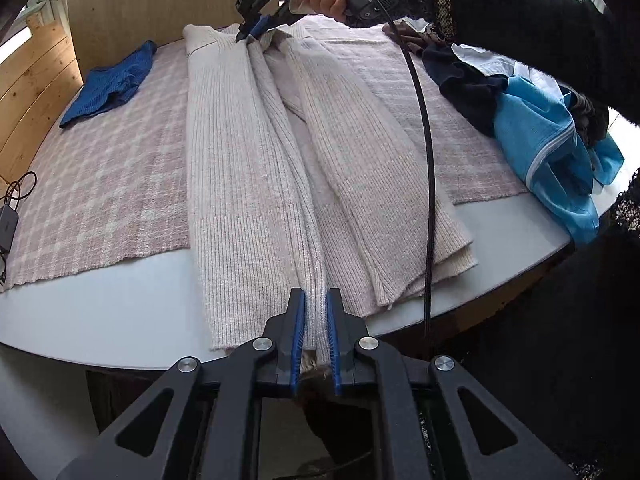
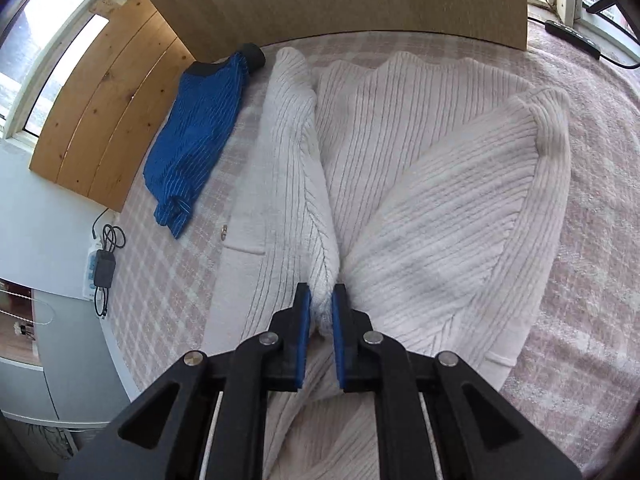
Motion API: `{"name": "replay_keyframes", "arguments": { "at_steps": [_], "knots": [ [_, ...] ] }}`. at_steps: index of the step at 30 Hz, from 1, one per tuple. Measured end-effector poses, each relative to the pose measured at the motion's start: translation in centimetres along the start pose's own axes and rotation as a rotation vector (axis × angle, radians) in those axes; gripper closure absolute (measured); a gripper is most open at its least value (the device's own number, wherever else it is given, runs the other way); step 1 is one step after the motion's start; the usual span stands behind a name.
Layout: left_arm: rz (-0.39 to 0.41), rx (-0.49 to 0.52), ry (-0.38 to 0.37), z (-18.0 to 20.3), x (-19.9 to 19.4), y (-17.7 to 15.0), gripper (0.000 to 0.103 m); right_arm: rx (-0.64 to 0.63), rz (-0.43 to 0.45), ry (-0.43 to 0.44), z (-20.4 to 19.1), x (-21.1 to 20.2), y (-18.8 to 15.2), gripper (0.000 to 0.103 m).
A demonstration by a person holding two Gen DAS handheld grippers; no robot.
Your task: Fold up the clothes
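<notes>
**On the checked blanket: both grippers clamped on the cream cardigan**

My left gripper [image 1: 316,320] pinches the cream cardigan [image 1: 240,152] at its near hem. My right gripper [image 2: 320,312] grips its far collar end. Far left lies a blue top [image 2: 192,128]; right, a clothes pile [image 1: 540,120].

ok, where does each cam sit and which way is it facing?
Left wrist: on the left hand-held gripper at the table's near edge, looking along the cream cardigan; the right hand-held gripper, hand and sleeve show.
Right wrist: on the right hand-held gripper, looking down at the cardigan's top; only its fingers show.
Shared: cardigan, blue garment, checked blanket.
</notes>
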State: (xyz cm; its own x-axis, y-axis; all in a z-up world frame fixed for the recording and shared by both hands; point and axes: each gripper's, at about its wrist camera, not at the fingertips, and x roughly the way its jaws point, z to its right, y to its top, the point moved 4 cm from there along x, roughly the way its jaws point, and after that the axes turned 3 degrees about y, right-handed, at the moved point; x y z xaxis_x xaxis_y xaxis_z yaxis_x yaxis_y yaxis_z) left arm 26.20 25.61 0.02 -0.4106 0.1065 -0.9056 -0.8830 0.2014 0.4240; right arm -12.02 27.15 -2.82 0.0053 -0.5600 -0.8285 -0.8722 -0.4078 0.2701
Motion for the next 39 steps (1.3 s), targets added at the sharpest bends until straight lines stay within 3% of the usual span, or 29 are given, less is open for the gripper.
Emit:
{"name": "replay_keyframes", "arguments": {
  "at_steps": [4,7,8,11,19,20,22,25,26,27,30,31,33,36,39],
  "knots": [
    [0.012,-0.058,-0.098,-1.1,-2.2,0.4,0.092,-0.077,-0.008,-0.028,-1.5,-1.3,0.8,0.078],
    [0.055,-0.119,-0.094,-3.2,-4.0,1.2,0.093,-0.083,0.051,0.015,-2.4,-3.0,2.3,0.056],
    [0.069,-0.137,-0.083,-3.9,-4.2,1.7,0.093,-0.069,0.074,0.028,-2.6,-3.4,3.1,0.054],
    [0.095,-0.187,-0.035,-5.9,-3.1,3.2,0.095,-0.016,0.107,0.039,-2.7,-3.0,5.7,0.054],
    [0.008,-0.173,-0.085,-6.1,3.1,4.6,0.095,0.070,0.036,0.065,-2.2,3.0,11.0,0.054],
    [0.011,-0.174,-0.094,-6.2,3.2,4.6,0.095,0.079,0.026,0.077,-2.0,3.8,11.2,0.061],
    [0.008,-0.179,-0.110,-6.5,3.3,4.6,0.094,0.098,0.013,0.074,-1.5,4.3,11.0,0.093],
    [0.004,-0.186,-0.131,-6.7,3.3,4.5,0.094,0.048,0.135,0.072,-1.9,1.4,10.5,0.093],
    [0.005,-0.183,-0.133,-6.7,3.3,4.5,0.094,0.022,0.166,0.021,-1.8,0.9,10.6,0.093],
    [0.005,-0.182,-0.136,-6.8,3.3,4.5,0.094,0.015,0.161,-0.020,-1.4,1.3,10.7,0.093],
    [0.004,-0.181,-0.143,-6.8,3.3,4.5,0.094,-0.004,0.028,-0.077,-0.3,5.4,11.1,0.092],
    [0.004,-0.180,-0.145,-6.9,3.3,4.5,0.094,-0.029,0.036,-0.123,-0.6,5.2,11.4,0.090],
    [0.004,-0.179,-0.150,-6.9,3.2,4.4,0.094,-0.081,0.069,-0.215,-1.4,4.5,11.9,0.086],
    [0.005,-0.173,-0.149,-6.9,3.2,4.4,0.094,-0.119,0.206,-0.290,-2.6,1.1,12.5,0.084],
    [0.005,-0.166,-0.146,-6.9,3.3,4.6,0.094,-0.162,0.183,-0.187,-4.4,1.1,12.5,0.084]
  ]
}}
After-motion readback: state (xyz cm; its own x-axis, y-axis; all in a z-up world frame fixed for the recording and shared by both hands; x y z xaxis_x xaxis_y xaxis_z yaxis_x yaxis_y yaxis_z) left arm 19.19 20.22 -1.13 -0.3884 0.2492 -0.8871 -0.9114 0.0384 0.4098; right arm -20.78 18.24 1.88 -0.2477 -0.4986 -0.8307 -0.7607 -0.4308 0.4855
